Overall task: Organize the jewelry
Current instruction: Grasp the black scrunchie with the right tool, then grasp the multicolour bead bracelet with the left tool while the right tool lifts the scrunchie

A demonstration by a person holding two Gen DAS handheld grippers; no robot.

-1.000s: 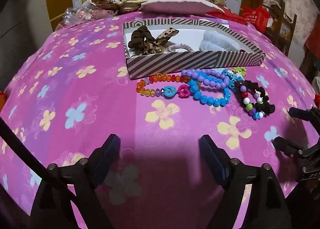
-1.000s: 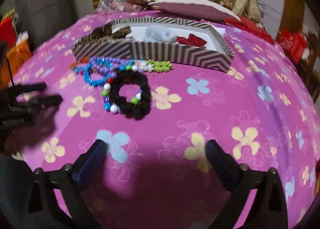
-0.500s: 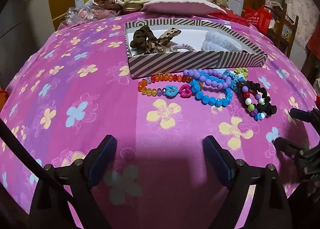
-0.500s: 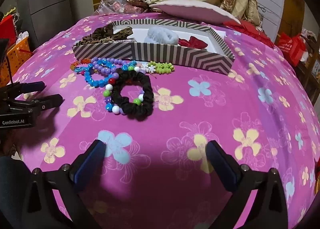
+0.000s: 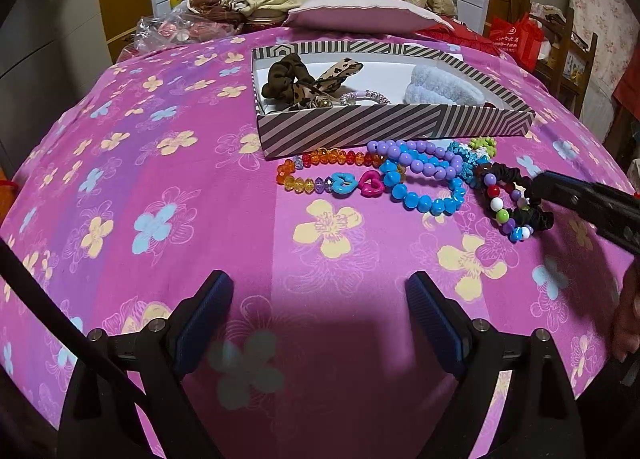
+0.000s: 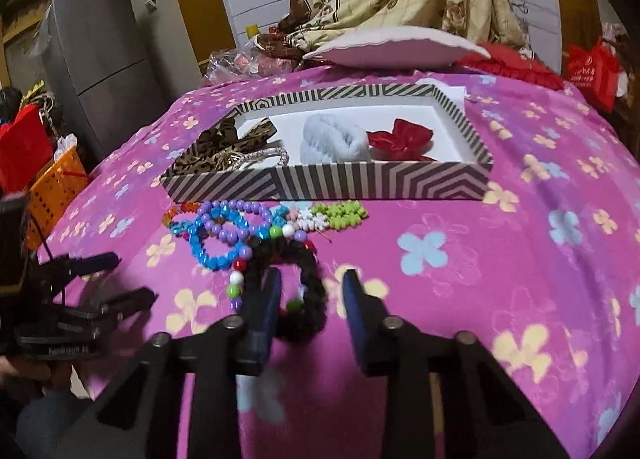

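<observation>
A striped box [image 5: 360, 127] [image 6: 328, 179] holds hair ties, a pale fluffy band [image 6: 334, 139] and a red bow [image 6: 400, 139]. In front of it lie bead bracelets: orange [image 5: 320, 159], blue [image 5: 424, 195] [image 6: 208, 251], purple [image 5: 416, 159], green [image 6: 340, 213]. A black scrunchie with coloured beads [image 5: 516, 203] [image 6: 304, 291] lies nearest. My right gripper [image 6: 310, 299] is partly closed, its fingers straddling the scrunchie's right side, not clamped. My left gripper [image 5: 320, 315] is open and empty above the pink cloth.
The floral pink bedspread [image 5: 160, 219] covers a rounded surface that falls away at all sides. A white pillow [image 5: 360, 13] and bedding lie behind the box. An orange basket [image 6: 52, 187] and a grey cabinet [image 6: 100, 59] stand off to the left.
My right gripper moved forward and left to the black scrunchie and narrowed its jaws around its side. My left gripper stayed nearly still and open.
</observation>
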